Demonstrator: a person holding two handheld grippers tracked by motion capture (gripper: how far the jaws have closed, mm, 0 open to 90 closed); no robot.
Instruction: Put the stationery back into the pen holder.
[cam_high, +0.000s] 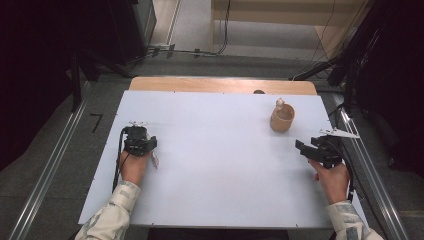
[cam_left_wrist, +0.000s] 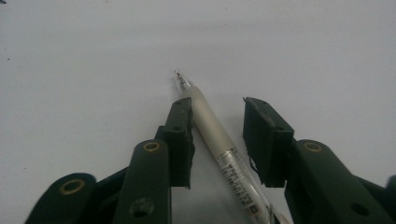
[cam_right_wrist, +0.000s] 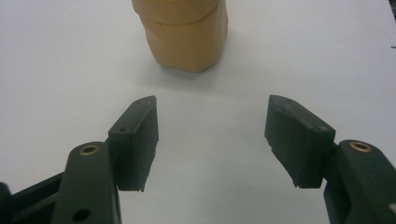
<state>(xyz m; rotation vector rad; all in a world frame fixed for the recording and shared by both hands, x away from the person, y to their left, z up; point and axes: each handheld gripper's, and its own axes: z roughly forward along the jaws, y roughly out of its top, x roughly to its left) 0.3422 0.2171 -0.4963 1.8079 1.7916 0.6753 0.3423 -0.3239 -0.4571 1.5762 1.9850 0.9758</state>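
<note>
The translucent white plastic pen (cam_left_wrist: 219, 140) lies flat on the white table (cam_high: 215, 150), far left of the tan round cup (cam_high: 282, 119), between the parted jaws of the left gripper (cam_left_wrist: 217, 114), touching 1 pad, ungrasped. The right gripper (cam_right_wrist: 212, 123) gapes empty just before the cup; judging so, 0 steps look finished, and any pickup remains

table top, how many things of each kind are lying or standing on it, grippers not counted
pen: 1
tan cup: 1
small object standing in the cup, too blurred to name: 1
total: 3
</note>
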